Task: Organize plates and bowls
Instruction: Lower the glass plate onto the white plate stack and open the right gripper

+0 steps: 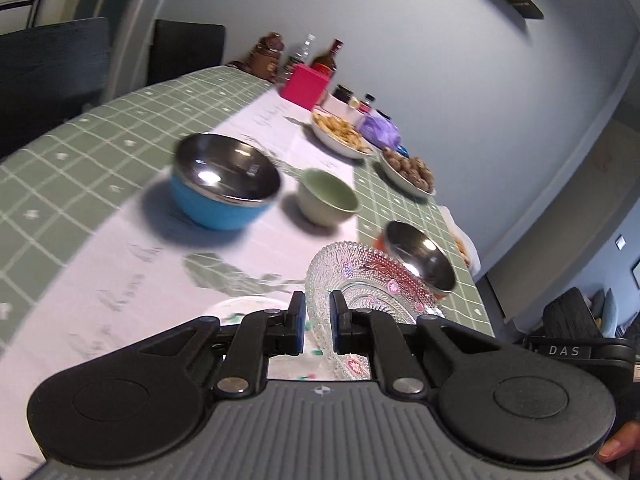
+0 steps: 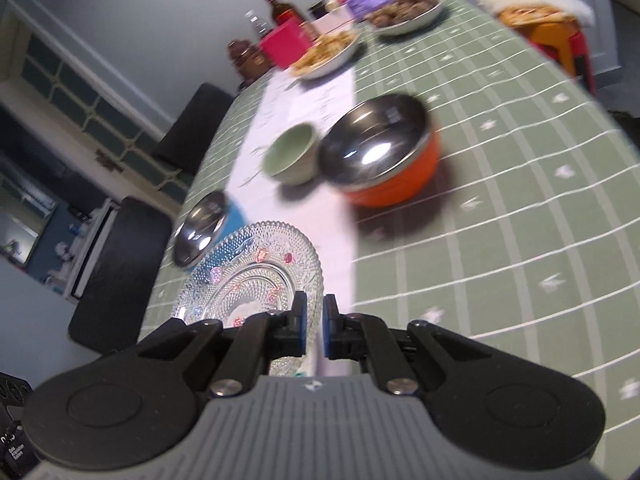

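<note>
A clear patterned glass plate (image 1: 368, 284) is held tilted above the table by both grippers. My left gripper (image 1: 318, 320) is shut on its left rim. My right gripper (image 2: 315, 322) is shut on the opposite rim of the glass plate (image 2: 256, 276). A blue steel-lined bowl (image 1: 224, 184) stands on the white runner (image 1: 132, 276); it also shows in the right wrist view (image 2: 202, 228). A small green bowl (image 1: 328, 196) stands beside it, also in the right wrist view (image 2: 292, 156). An orange steel-lined bowl (image 2: 384, 152) stands on the right, its rim showing behind the plate in the left wrist view (image 1: 420, 256).
Two dishes of food (image 1: 340, 132) (image 1: 408, 170), a pink box (image 1: 304, 86), bottles (image 1: 328, 56) and jars stand along the far side by the wall. Dark chairs (image 2: 120, 268) stand at the table's side. A white plate (image 1: 248, 306) lies under the left gripper.
</note>
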A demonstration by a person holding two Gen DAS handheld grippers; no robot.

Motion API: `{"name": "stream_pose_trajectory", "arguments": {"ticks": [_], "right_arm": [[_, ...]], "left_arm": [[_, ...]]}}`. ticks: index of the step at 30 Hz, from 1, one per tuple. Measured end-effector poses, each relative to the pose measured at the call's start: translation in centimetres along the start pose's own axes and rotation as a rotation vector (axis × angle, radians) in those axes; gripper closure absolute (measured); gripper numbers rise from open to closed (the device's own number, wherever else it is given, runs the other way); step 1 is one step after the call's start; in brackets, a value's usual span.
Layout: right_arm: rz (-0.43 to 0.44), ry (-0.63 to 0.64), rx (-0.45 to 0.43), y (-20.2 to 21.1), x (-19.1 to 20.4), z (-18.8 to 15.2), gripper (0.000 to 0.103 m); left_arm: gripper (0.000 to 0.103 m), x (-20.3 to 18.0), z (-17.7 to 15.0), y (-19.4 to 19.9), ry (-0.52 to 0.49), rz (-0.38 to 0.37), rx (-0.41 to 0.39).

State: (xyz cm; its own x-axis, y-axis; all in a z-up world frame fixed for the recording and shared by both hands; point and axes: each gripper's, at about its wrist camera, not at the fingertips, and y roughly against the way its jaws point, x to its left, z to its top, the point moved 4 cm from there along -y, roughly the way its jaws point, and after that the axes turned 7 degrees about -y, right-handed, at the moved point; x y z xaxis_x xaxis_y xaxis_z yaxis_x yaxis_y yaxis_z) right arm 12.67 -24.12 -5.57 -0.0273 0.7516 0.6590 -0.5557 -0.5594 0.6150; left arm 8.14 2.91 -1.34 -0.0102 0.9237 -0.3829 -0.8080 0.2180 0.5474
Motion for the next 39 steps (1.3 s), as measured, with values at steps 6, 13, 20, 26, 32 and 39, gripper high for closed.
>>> {"name": "stream_pose_trajectory", "arguments": {"ticks": [6, 13, 20, 26, 32, 39], "right_arm": [[0.029, 0.021, 0.047, -2.6, 1.3, -2.1, 0.098], [0.001, 0.055, 0.080, -4.1, 0.8, -3.1, 0.098], [-0.031, 0.091, 0.090, -5.0, 0.5, -3.6, 0.098], [-0.077, 0.154, 0.094, -5.7, 0.5, -4.1, 0.097], [-0.104, 0.180, 0.113, -6.3, 0.3, -4.4, 0.096], [-0.119, 0.246, 0.085, -6.0, 0.8, -4.7, 0.096]], "left_arm": [[0.090, 3.3, -0.9, 0.7, 0.028, 0.011, 0.021], [0.090, 4.3, -2.4, 0.3, 0.016, 0.023, 0.061], [0.090, 4.9, -3.3, -0.2, 0.021, 0.028, 0.100], [0.090, 4.7, -4.2, -0.8, -0.032, 0.055, 0.145], [0.090, 4.6, -4.4, -1.0, -0.057, 0.070, 0.148], [0.090, 4.5, -4.3, -1.0, -0.074, 0.067, 0.147]]}}
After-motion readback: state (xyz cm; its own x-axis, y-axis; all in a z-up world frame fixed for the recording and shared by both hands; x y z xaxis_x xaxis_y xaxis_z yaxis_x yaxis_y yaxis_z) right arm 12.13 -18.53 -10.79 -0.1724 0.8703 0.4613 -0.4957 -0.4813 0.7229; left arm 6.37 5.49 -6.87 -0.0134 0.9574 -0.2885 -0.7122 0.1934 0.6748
